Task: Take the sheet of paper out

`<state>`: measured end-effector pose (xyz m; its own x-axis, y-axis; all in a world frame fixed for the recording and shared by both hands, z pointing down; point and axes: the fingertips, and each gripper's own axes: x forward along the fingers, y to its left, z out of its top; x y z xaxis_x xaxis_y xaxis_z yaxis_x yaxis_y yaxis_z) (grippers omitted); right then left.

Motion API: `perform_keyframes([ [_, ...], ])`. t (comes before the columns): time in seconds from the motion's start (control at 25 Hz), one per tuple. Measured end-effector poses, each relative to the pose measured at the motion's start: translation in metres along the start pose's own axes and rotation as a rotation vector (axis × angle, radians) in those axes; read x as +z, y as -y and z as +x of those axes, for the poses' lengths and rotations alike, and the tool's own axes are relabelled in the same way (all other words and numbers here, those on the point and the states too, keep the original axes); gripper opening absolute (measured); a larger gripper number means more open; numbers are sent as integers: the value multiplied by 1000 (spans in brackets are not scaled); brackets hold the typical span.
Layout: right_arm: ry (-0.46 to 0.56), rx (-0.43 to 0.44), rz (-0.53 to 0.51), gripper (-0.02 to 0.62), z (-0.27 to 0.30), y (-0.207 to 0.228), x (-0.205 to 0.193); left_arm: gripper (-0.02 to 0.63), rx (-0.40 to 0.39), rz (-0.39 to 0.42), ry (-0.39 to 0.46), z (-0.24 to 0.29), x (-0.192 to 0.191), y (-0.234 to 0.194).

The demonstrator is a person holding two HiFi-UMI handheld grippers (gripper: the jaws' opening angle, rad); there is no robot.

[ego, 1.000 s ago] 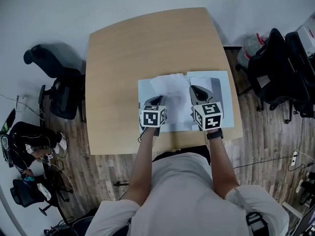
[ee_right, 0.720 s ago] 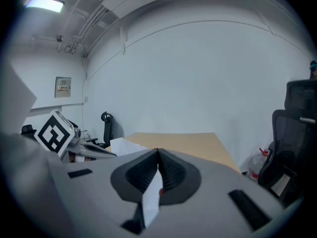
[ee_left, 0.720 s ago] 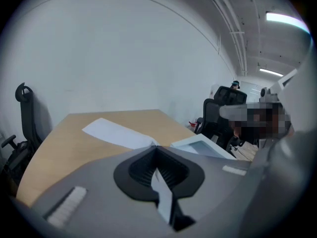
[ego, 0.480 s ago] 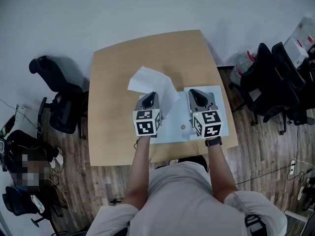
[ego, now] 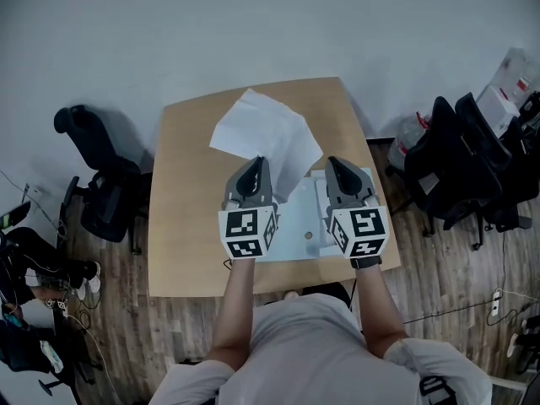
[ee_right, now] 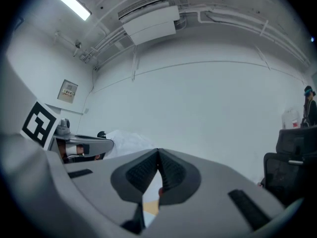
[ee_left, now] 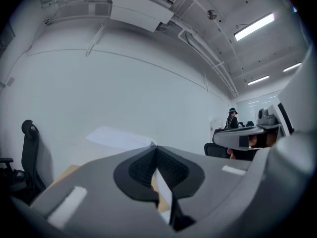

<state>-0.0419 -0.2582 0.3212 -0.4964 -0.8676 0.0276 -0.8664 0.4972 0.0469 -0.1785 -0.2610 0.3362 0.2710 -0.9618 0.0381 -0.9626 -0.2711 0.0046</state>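
Observation:
A white sheet of paper [ego: 261,133] hangs in the air over the wooden table [ego: 186,209], fanning up and to the left. My left gripper [ego: 256,162] is shut on its near corner. In the left gripper view the sheet [ee_left: 116,137] spreads beyond the closed jaws [ee_left: 156,148]. A pale folder [ego: 297,226] lies flat on the table under both grippers. My right gripper [ego: 332,162] is held level beside the left one, above the folder's right half. Its tips [ee_right: 158,152] meet, and I cannot tell whether any folder edge is pinched there.
A black office chair [ego: 105,184] stands left of the table. More dark chairs [ego: 460,159] crowd the right side. Cables and bags litter the floor at lower left [ego: 34,310]. A person [ee_left: 232,118] stands far off by a desk.
Both grippers have risen well above the table. The left one has drawn the sheet out of the folder and up, and it now spreads over the table's far half. The folder has stayed down.

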Motion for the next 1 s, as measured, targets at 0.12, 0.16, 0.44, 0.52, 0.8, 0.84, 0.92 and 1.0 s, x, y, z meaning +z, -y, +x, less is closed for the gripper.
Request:
perform_keyframes([
  [0.12,15,-33,-13,12,-4,4,11,9,2,24,33,-6,16,5],
  [0.16,17,-39,-14,12,-5,6,12,9,3,30,42,-7,19,7],
  [0.44,20,-48,-8,12,-14,8,11,9,7,36,55,-11,23,12],
  [0.52,26,-49,-11,11,-15,10,13,9,8,35,55,-10,23,13],
  [0.8,11,-52,-8,12,-17,11,5,9,6,31,41,-9,16,13],
  [0.84,10,-52,-8,12,-16,12,4,9,6,29,42,-8,15,12],
  [0.92,9,-53,-10,12,-13,13,4,9,5,27,45,-5,15,10],
  [1.0,11,-54,-11,12,-10,16,3,9,4,26,46,-1,15,9],
])
